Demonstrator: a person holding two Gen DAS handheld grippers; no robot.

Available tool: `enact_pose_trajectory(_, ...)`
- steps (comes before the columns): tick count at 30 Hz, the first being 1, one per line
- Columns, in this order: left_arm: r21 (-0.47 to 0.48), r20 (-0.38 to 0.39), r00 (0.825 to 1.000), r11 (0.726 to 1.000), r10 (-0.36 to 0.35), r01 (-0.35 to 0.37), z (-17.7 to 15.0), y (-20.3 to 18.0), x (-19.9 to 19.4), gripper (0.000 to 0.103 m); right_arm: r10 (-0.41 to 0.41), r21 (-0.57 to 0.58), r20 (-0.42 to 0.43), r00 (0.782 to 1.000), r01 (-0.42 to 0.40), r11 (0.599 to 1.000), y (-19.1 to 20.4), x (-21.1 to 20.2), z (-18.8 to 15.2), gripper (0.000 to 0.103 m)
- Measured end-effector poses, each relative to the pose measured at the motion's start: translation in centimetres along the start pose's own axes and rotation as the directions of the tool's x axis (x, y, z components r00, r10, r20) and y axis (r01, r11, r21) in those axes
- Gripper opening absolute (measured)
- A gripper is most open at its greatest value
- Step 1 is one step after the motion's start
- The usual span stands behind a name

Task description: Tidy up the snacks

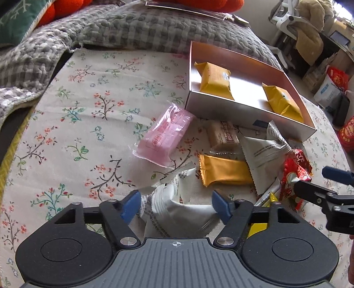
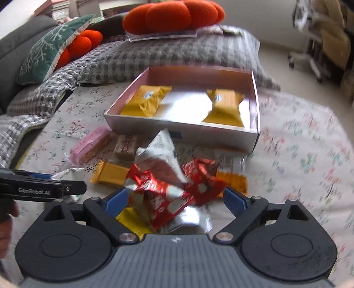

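An open pink-lined box (image 1: 247,115) (image 2: 177,129) holds two yellow snack packs (image 1: 215,80) (image 2: 225,106). In front of it, loose snacks lie on the floral cloth: a pink pack (image 1: 164,135), a beige bar (image 1: 222,135), a gold bar (image 1: 225,169), white packs (image 1: 263,148) and red packs (image 2: 159,195). My left gripper (image 1: 176,207) is open with its pads on either side of a crumpled white pack (image 1: 177,212). My right gripper (image 2: 176,199) is open around a red pack; it also shows in the left wrist view (image 1: 331,181).
A grey checked blanket (image 1: 132,28) lies behind the box. Orange cushions (image 2: 172,15) and a green cushion (image 2: 48,48) lie at the back. A chair (image 2: 314,44) and bags (image 1: 331,84) stand on the floor to the right.
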State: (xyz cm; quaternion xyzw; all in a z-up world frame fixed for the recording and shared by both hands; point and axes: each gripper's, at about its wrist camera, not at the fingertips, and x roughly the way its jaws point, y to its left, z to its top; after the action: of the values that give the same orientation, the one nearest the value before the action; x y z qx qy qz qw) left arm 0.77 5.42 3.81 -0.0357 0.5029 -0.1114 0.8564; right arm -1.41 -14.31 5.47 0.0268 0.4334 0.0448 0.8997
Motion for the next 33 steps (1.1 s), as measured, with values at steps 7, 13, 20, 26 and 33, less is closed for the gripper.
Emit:
enact_pose_trajectory(7,0.003,0.009,1.000,1.000,0.011,-0.011,-0.1,0.0,-0.2,0.046,0.026,-0.082,0.005,1.000,-0.025,0.996,1.2,1.7,-0.3,0.068)
enact_pose_trajectory(13,-0.002,0.018,0.999,1.000,-0.028,0.028,0.0,-0.1,-0.7,0.042,0.067,-0.057,-0.018,0.998,-0.068,0.996,1.3,1.7,-0.3,0.027)
enact_pose_trajectory(20,0.005,0.072,0.994,0.996,-0.085,0.084,0.2,-0.4,-1.7,0.042,0.103,0.035,0.019,0.994,-0.104,0.994,0.2,0.2,0.3,0.026)
enact_pose_trajectory(26,-0.007,0.122,0.986,0.993,-0.116,0.118,0.5,-0.2,-2.3,0.042,0.106,0.111,0.015,0.994,-0.107,0.988,-1.0,0.3,0.6,0.026)
enact_pose_trajectory(33,-0.036,0.156,0.981,0.992,-0.114,0.121,0.8,0.3,-2.7,0.042,0.101,0.099,0.028,0.994,-0.104,0.990,-0.6,0.1,0.5,0.026)
